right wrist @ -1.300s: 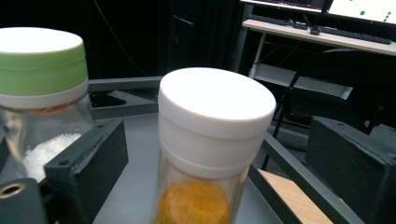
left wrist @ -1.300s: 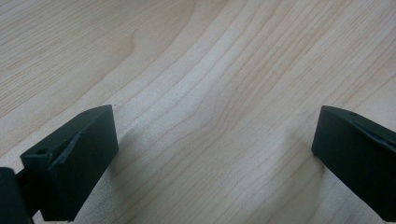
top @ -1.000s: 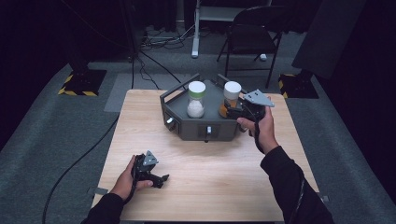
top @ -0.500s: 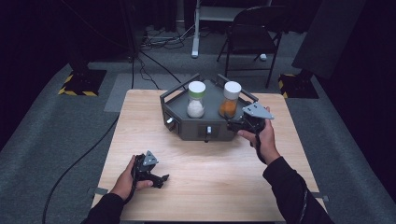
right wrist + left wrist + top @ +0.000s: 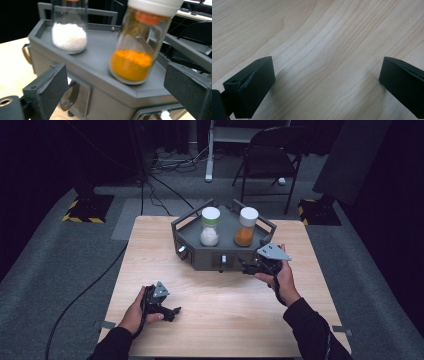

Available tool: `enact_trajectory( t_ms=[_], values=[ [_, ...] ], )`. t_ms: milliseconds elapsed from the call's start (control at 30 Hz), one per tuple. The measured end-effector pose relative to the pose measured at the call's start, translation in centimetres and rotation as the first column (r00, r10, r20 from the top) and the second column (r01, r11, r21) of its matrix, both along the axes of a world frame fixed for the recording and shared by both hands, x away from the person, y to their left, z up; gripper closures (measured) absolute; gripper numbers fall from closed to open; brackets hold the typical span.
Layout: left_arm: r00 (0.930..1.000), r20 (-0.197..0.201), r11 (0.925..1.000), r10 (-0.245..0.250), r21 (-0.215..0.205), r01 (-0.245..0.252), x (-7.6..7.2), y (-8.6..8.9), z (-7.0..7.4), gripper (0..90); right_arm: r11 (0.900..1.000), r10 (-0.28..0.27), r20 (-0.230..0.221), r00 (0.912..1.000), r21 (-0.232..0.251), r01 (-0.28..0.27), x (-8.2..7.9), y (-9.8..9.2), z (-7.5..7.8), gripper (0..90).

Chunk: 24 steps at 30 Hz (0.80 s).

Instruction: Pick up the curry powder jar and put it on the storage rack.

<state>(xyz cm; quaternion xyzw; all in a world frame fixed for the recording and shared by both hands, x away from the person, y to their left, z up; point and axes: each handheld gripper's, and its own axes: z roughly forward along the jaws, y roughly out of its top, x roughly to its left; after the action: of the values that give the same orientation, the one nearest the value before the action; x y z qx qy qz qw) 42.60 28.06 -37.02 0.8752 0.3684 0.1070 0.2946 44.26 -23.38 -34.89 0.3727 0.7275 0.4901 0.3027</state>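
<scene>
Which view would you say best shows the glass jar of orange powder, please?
The right gripper view: the glass jar of orange powder stands close, powder and white cap clear. The high view shows it small on the grey rack.

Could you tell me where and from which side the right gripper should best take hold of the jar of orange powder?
Probably around the glass body of the orange powder jar, below its white lid, coming level from the table's near edge. The jar stands upright on the grey rack near that edge, and the right gripper, jaws open, already faces it. The white powder jar stands apart.
</scene>
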Motion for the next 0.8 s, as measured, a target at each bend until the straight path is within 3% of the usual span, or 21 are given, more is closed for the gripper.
enact_trajectory(
  t_ms=[433,800],
  values=[
    [1.0,0.0,1.0,0.0,-0.001,0.0,0.0,0.0,0.0,0.3,1.0,0.016,-0.028,0.9995,-0.013,-0.016,-1.3,0.3,-2.5,5.2],
    [1.0,0.0,1.0,0.0,-0.001,0.0,0.0,0.0,0.0,0.3,0.999,0.046,-0.054,0.9975,-0.019,-0.047,-2.2,0.3,-3.7,5.2]
  ],
)
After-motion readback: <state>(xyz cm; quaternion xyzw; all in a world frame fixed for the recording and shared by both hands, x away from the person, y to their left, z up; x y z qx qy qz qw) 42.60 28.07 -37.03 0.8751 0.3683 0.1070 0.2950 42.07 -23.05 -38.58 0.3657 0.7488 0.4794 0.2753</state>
